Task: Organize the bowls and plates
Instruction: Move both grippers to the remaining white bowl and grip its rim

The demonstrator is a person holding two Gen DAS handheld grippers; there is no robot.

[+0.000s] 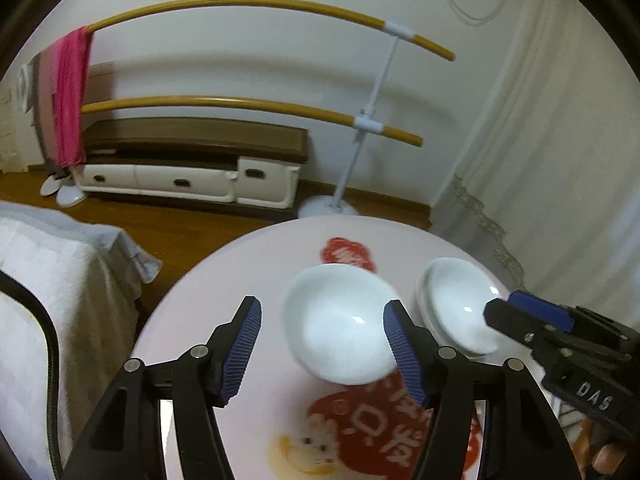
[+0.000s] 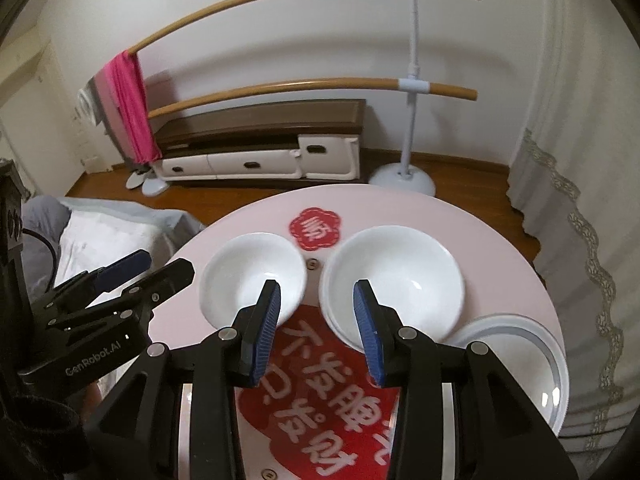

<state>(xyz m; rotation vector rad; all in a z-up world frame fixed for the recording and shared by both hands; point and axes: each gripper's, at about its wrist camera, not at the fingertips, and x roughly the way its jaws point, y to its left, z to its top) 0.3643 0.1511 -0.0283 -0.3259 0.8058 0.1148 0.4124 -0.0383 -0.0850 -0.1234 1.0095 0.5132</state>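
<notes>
White bowls (image 2: 253, 276) (image 2: 394, 276) sit free; both grippers (image 1: 322, 350) (image 2: 316, 330) hover, jaws spread, empty. A glancing grab would probably skid one off the surface (image 2: 460, 220).

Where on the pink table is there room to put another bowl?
Bare room lies along the far edge of the table behind the red badge. It is crowded nearer: left bowl, stacked bowl and plate sit close.
</notes>
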